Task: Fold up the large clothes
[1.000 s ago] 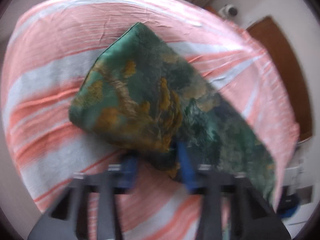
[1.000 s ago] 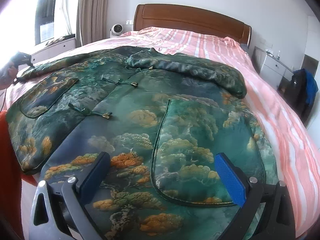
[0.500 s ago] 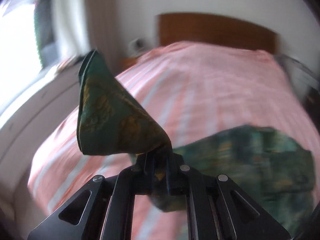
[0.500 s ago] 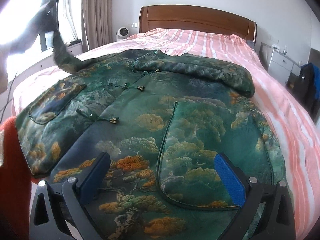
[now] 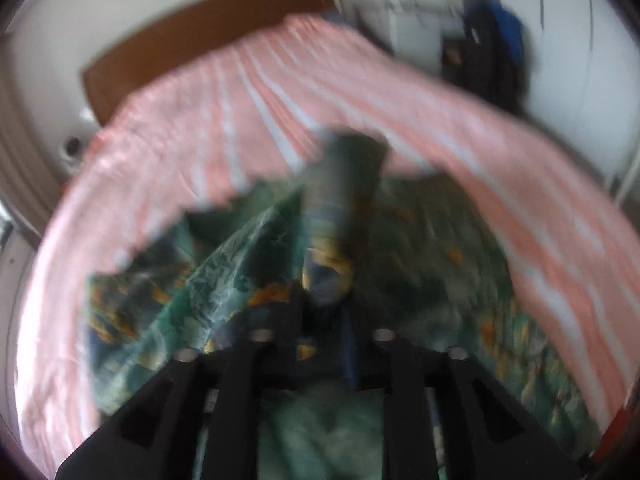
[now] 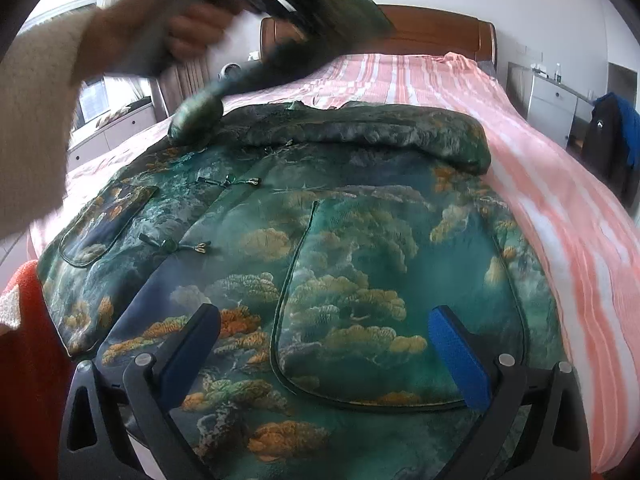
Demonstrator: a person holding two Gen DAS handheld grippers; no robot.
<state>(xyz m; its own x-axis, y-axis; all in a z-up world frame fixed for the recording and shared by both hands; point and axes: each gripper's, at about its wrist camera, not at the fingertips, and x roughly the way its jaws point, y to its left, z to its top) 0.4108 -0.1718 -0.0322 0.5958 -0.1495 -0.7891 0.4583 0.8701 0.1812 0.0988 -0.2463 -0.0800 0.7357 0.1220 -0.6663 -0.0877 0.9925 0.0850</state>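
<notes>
A green jacket (image 6: 320, 240) printed with gold and orange clouds lies spread, front up, over a bed (image 6: 560, 208) with a pink-and-white striped cover; two pockets are sewn onto its front, a large one (image 6: 396, 304) on the right and a smaller one (image 6: 108, 220) on the left, both lying flat, and whether anything is inside them cannot be told; knotted fastenings (image 6: 188, 246) run down the middle; one sleeve (image 6: 360, 132) lies folded across the chest, near the collar end.

The left gripper (image 5: 326, 308) is clenched on the cuff of the other sleeve (image 5: 340, 200), which stands up out of the closed fingers as a blurred green roll; below it the body of the jacket (image 5: 460, 280) covers the bed (image 5: 280, 92); from the right wrist view the person's left hand (image 6: 188, 28) is raised above the far left of the jacket, and the held sleeve (image 6: 200, 114) hangs from it in a dark curve down to the shoulder.

The right gripper (image 6: 322, 356) is released, its blue-padded fingers (image 6: 460, 360) set wide apart; it hovers just above the hem end of the jacket, with the large pocket between the fingers; whether the tips touch the cloth cannot be told.

A wooden headboard (image 6: 436, 32) stands at the far end of the bed; a white cabinet (image 6: 552, 100) and a dark bag with blue (image 6: 612, 140) sit to the right of it.
</notes>
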